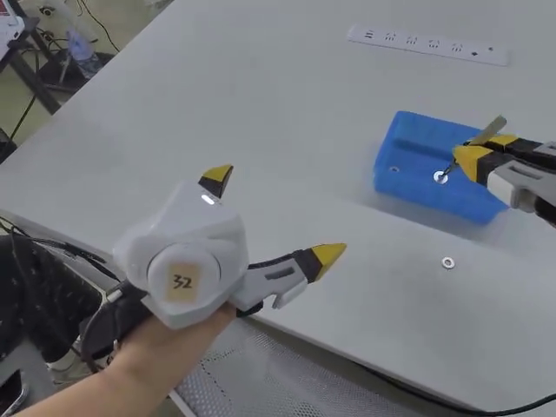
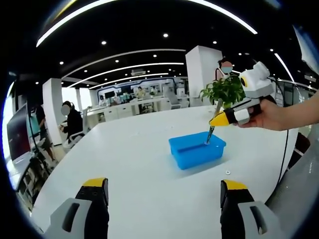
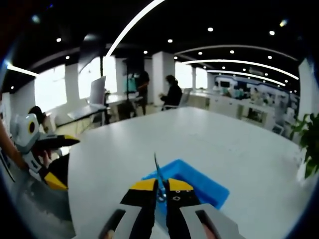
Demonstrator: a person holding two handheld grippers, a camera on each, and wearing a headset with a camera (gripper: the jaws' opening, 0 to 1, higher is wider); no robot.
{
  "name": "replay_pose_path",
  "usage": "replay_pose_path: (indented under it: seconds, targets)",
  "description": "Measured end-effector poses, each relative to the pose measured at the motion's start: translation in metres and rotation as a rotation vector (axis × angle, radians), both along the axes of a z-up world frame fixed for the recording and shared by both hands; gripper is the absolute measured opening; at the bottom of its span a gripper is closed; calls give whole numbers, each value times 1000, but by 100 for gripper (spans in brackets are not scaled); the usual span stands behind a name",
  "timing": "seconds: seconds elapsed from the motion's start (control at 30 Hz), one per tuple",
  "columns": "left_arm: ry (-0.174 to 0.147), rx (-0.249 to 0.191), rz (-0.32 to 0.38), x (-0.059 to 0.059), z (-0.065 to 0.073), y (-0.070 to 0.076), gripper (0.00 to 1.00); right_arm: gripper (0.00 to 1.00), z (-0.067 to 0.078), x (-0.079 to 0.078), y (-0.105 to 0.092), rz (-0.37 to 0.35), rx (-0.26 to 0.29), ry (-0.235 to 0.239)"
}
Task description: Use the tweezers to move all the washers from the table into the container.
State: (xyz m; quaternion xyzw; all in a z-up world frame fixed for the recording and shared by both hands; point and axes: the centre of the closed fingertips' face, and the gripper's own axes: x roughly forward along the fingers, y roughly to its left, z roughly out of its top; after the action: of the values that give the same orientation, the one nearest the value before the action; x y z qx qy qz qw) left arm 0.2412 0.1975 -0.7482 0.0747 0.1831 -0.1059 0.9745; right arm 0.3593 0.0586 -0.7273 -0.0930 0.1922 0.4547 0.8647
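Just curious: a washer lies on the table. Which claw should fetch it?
Right, probably: the right claw holds the tweezers over the blue container, near that washer; the left claw is open, empty and farther.

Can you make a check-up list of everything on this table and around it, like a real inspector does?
Surface: white table, smooth and dry-looking.
Job's things: blue container; tweezers with a washer at their tip, over the container; second washer on the table beside it.
Clutter: power strip near the far edge.
Grippers: left gripper jaws open, holding nothing; right gripper jaws shut on the tweezers.
Cables: dark cable below the table's left edge.
Surroundings: big office, people at desks, potted plant.
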Motion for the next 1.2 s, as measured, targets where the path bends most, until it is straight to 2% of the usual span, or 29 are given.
replay_pose_path:
  seconds: [0.2, 0.43, 0.7, 0.9, 1.0, 1.2]
  targets:
    - [7, 7, -3, 0, -1, 0, 95, 3, -9, 15, -5, -22, -35, -10]
    - [10, 12, -4, -1, -1, -1, 94, 3, -29, 27, -8, -25, -89, -10]
    - [6, 16, 2, 0, -1, 1, 94, 3, -58, 30, -19, -50, -143, 47]
    - [19, 21, -7, -1, -3, -1, 94, 3, -75, 29, -23, -55, -164, 97]
    - [10, 13, -6, -1, -1, -1, 95, 3, -80, 28, -23, -53, -172, 105]
    - [7, 14, -8, -1, 0, -2, 95, 3, -78, 30, -23, -57, -163, 113]
